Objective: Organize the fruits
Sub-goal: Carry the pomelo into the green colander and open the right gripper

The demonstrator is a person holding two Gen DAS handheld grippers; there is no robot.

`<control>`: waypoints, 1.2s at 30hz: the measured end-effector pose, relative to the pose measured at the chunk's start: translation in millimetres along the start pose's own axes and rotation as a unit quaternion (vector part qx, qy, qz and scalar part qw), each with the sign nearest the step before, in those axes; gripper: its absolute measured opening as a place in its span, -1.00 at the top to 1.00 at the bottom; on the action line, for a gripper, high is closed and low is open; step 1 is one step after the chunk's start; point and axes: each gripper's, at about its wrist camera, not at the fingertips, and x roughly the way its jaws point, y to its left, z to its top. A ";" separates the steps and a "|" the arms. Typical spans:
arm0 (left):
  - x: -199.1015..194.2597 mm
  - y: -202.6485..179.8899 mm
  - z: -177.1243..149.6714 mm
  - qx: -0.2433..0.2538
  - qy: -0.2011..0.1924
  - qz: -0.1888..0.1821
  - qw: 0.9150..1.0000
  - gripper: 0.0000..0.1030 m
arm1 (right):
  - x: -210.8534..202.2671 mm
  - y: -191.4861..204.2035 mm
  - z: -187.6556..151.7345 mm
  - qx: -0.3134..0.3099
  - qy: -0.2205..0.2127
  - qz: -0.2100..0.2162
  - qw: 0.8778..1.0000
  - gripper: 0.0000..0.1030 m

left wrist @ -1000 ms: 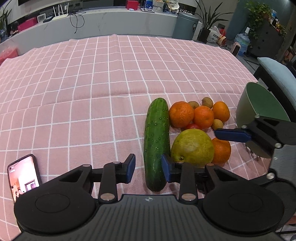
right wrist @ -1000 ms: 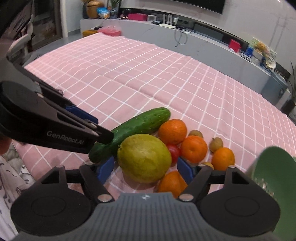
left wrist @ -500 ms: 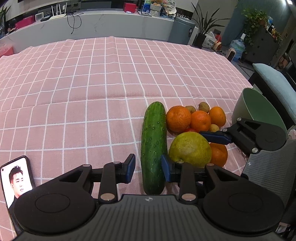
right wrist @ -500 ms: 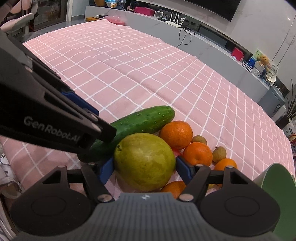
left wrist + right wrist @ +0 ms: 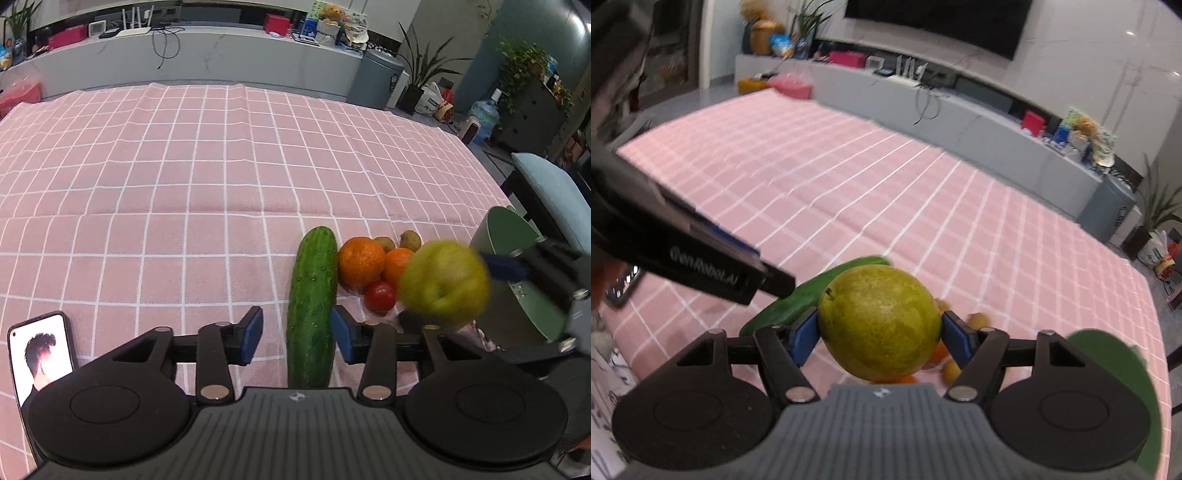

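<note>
1. The cucumber [image 5: 312, 306] lies flat on the pink checked cloth [image 5: 184, 184], its long axis running straight away from the left gripper [image 5: 296, 334], near end between the blue pads.
2. That gripper's jaws are opening; a second ago they stood narrower. The pads do not press the cucumber.
3. The right gripper [image 5: 879, 338] is clamped on the yellow-green pear [image 5: 879, 323], stem end turned left.
4. The pear, earlier resting just right of the cucumber, is now lifted off the cloth, blurred, between the cucumber and the green bowl [image 5: 513, 258].
5. The oranges [image 5: 361, 262] and tomato [image 5: 380, 297] stay beside the cucumber.
</note>
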 end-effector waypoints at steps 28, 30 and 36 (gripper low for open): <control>73.6 -53.9 7.1 0.115 0.069 0.092 0.987 0.08 | 25.9 -166.5 -71.3 0.195 0.154 -0.124 0.961 -0.30; 75.2 -55.9 7.6 0.117 0.070 0.099 0.986 0.08 | 29.5 -166.8 -74.9 0.190 0.160 -0.126 0.960 -0.30; 76.1 -57.7 8.1 0.108 0.073 0.102 0.986 0.17 | 31.4 -164.5 -79.5 0.180 0.158 -0.129 0.962 -0.31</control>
